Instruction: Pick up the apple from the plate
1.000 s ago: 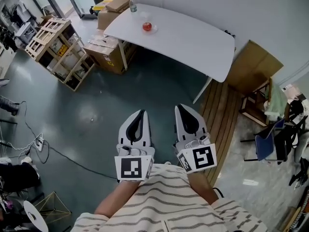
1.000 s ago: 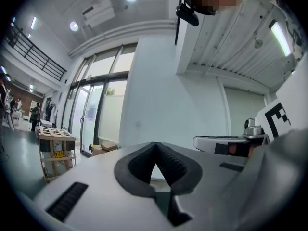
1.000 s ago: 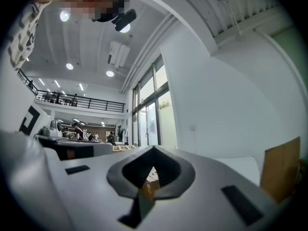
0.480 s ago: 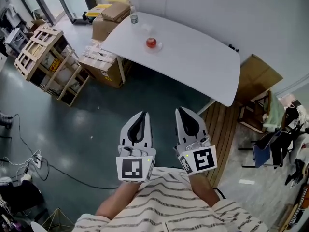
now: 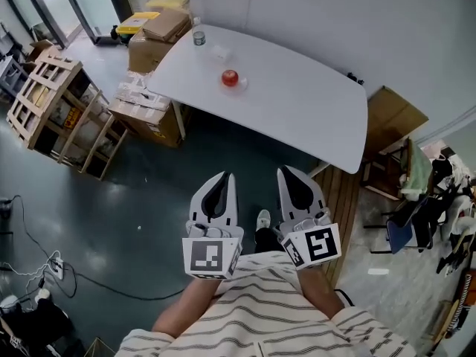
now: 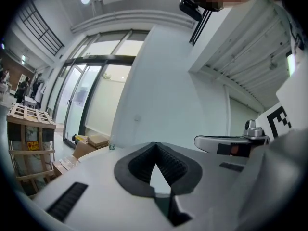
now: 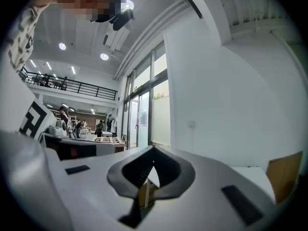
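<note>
A red apple [image 5: 230, 77] sits on a small pale plate [image 5: 239, 85] near the far left part of a white table [image 5: 297, 103], seen in the head view. Both grippers are held side by side close to the person's striped shirt, over the dark floor and well short of the table. My left gripper [image 5: 224, 177] is shut with nothing in it, and so is my right gripper [image 5: 286, 172]. In the left gripper view the left gripper [image 6: 154, 146] has its jaws met at the tips; the right gripper [image 7: 154, 151] looks the same in its own view. Neither gripper view shows the apple.
A small bottle [image 5: 198, 36] stands at the table's far left corner. Cardboard boxes [image 5: 149, 28] and wooden crates [image 5: 52, 106] lie left of the table. A brown board [image 5: 394, 117] and a wooden chair [image 5: 387, 171] are at its right end. Cables [image 5: 44, 262] trail on the floor.
The table and apple have come nearer and lower in the head view as the person walked towards them. Both grippers stay shut, side by side.
</note>
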A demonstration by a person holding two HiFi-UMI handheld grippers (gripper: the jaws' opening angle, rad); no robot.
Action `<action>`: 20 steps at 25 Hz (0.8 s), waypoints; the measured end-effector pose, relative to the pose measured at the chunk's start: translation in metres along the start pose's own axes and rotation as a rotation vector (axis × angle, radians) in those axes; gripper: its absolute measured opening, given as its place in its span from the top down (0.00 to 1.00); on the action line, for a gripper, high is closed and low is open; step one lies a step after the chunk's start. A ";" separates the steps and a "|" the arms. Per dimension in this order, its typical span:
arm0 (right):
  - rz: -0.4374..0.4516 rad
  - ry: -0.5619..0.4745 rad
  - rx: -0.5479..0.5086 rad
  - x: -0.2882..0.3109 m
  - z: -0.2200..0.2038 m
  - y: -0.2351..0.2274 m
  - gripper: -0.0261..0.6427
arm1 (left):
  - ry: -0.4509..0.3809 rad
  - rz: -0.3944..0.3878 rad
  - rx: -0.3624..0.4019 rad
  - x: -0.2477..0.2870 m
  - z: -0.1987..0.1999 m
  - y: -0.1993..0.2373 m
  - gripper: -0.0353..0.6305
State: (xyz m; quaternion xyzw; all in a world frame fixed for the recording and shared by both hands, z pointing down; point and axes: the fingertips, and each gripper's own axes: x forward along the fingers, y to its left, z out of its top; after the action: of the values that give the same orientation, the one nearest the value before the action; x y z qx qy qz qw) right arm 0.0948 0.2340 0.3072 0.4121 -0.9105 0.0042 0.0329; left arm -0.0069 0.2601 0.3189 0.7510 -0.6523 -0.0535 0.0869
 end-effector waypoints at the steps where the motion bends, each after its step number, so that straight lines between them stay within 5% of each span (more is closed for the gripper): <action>1: 0.002 0.000 -0.004 0.007 0.000 -0.001 0.94 | -0.001 -0.003 -0.001 0.006 -0.001 0.003 0.94; 11: 0.025 -0.040 0.012 0.089 -0.013 -0.042 0.94 | 0.029 0.031 0.048 0.081 -0.016 0.040 0.94; 20: 0.098 -0.083 0.035 0.191 0.004 -0.105 0.94 | -0.008 0.066 0.132 0.201 0.012 0.064 0.94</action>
State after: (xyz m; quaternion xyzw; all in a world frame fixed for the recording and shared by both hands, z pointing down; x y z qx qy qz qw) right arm 0.0472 0.0212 0.3135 0.3672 -0.9300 0.0044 -0.0125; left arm -0.0423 0.0519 0.3264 0.7330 -0.6792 -0.0103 0.0363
